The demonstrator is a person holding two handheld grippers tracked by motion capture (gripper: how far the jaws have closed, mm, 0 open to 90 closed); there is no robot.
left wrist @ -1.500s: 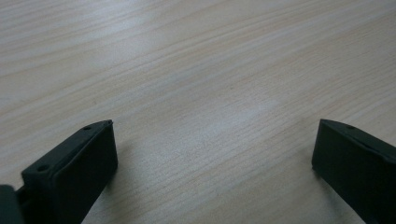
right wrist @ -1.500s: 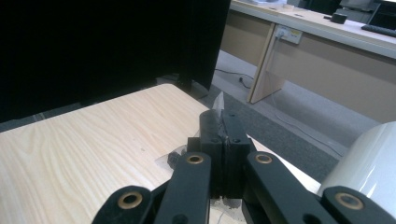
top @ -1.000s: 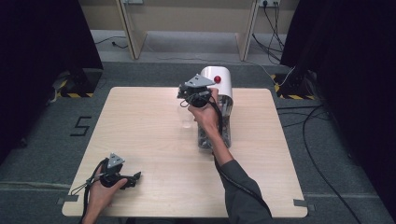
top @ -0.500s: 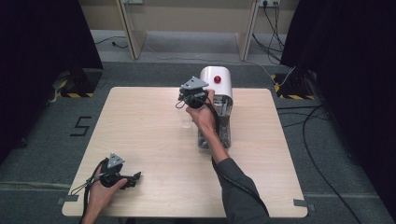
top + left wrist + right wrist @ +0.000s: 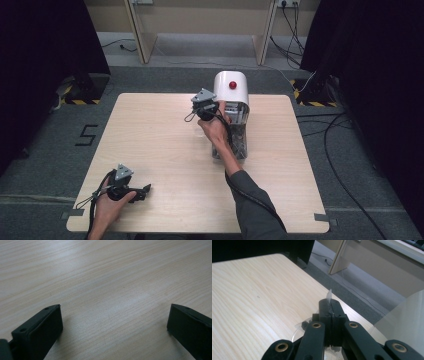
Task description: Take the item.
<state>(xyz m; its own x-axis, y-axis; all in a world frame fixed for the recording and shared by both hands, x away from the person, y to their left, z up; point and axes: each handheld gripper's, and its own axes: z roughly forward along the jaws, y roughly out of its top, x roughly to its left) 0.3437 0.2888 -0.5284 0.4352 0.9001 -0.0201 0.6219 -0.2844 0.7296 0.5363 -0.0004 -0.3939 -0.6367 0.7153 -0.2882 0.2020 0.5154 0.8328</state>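
High view: pale wooden table [image 5: 150, 130] with a white machine [image 5: 231, 89] bearing a red knob [image 5: 232, 85] at its far edge; in front of it stands a clear container [image 5: 235, 140] of dark odds and ends, partly hidden by the person's right forearm. Right gripper [image 5: 200, 117] is held above the table just left of the machine. In the right gripper view its jaws are pressed together on the rim of a thin clear plastic cup [image 5: 329, 295] — a sliver of that rim rises above the jaw tips, and more of the cup shows below them. Left gripper [image 5: 145, 189] rests near the table's front left corner, well apart from the work; the left gripper view shows its jaws spread wide over bare wood, grasping nothing. Judged progress — the cup is picked up and clear of the table; setting it down at the machine or elsewhere remains, and the target cannot be told
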